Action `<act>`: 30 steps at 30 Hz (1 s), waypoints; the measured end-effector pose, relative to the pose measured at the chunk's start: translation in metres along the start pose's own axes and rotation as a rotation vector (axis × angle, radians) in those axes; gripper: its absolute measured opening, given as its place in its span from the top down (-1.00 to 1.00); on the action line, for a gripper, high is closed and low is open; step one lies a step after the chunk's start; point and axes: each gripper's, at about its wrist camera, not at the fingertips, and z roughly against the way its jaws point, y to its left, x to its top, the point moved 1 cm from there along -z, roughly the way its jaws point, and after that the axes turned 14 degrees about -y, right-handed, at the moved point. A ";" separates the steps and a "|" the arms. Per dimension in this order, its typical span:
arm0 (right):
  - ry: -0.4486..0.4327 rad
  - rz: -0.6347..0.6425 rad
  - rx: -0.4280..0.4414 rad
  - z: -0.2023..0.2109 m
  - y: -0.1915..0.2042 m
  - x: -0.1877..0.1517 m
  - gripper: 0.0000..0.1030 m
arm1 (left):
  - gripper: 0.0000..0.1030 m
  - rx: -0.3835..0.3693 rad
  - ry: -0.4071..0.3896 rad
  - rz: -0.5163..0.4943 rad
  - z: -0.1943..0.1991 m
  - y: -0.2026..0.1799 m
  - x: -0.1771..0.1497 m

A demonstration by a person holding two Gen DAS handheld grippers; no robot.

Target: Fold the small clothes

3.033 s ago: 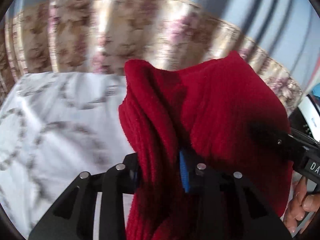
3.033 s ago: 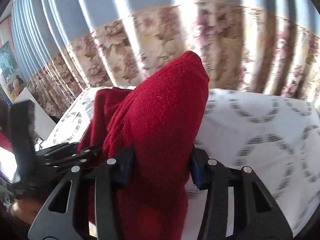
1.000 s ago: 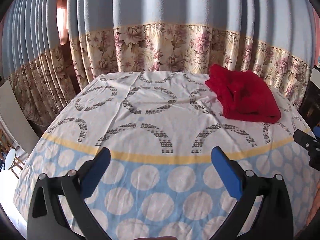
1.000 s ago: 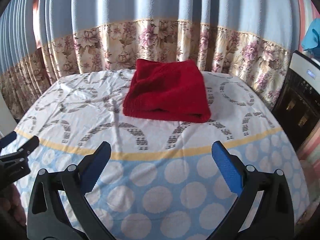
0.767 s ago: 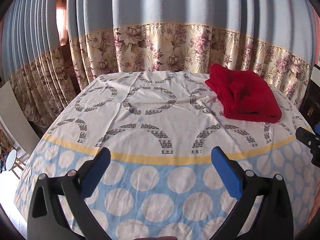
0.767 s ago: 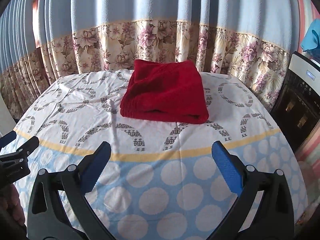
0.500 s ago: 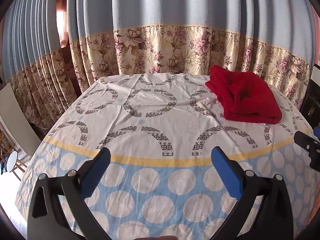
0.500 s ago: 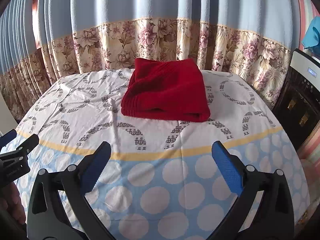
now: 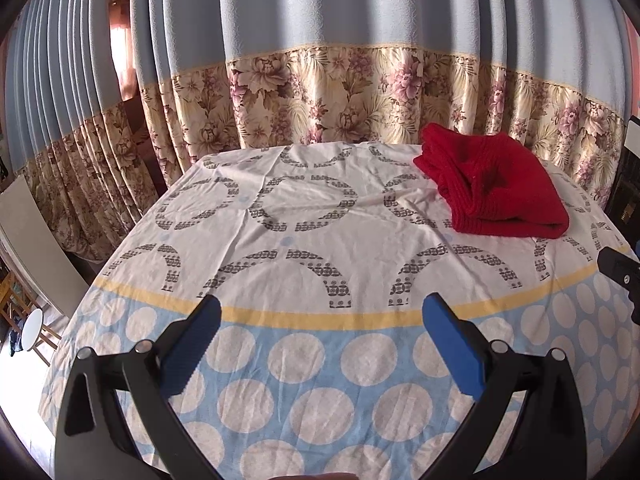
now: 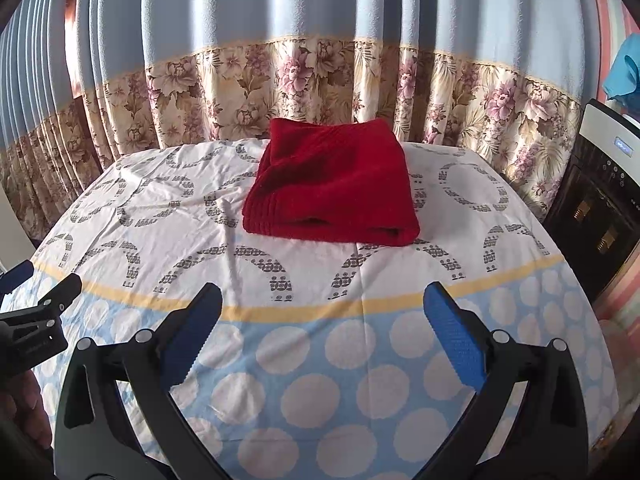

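A folded red knitted garment (image 9: pixel 496 188) (image 10: pixel 336 188) lies flat on the far right part of the table, near the curtain. My left gripper (image 9: pixel 320 320) hangs open over the table's near edge, well short of the garment, with nothing between its blue pads. My right gripper (image 10: pixel 324 316) is open too, held back over the near edge and facing the garment straight on. Each gripper's tip shows at the edge of the other's view: the right one's tip (image 9: pixel 620 276) and the left one's tip (image 10: pixel 36 304).
The table (image 9: pixel 304 360) wears a white and light-blue cloth with circles and a yellow band. Blue curtains with a floral border (image 9: pixel 340 96) hang right behind it. A dark appliance (image 10: pixel 600 200) stands at the right. A stool (image 9: pixel 30 328) sits on the floor at left.
Three seconds ago both grippers were shut on the red garment; it now lies folded on the table and both are open and drawn back. In the last second little has moved.
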 end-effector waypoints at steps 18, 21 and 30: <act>-0.004 0.004 0.000 0.002 0.000 0.003 -0.94 | -0.96 -0.011 0.006 0.018 0.001 0.001 0.000; -0.006 0.006 -0.001 0.003 0.000 0.003 -0.94 | -0.96 -0.011 0.003 0.020 0.001 0.002 0.000; 0.006 -0.006 0.011 0.002 0.001 0.004 -0.94 | -0.96 -0.010 0.014 0.023 0.001 0.002 0.002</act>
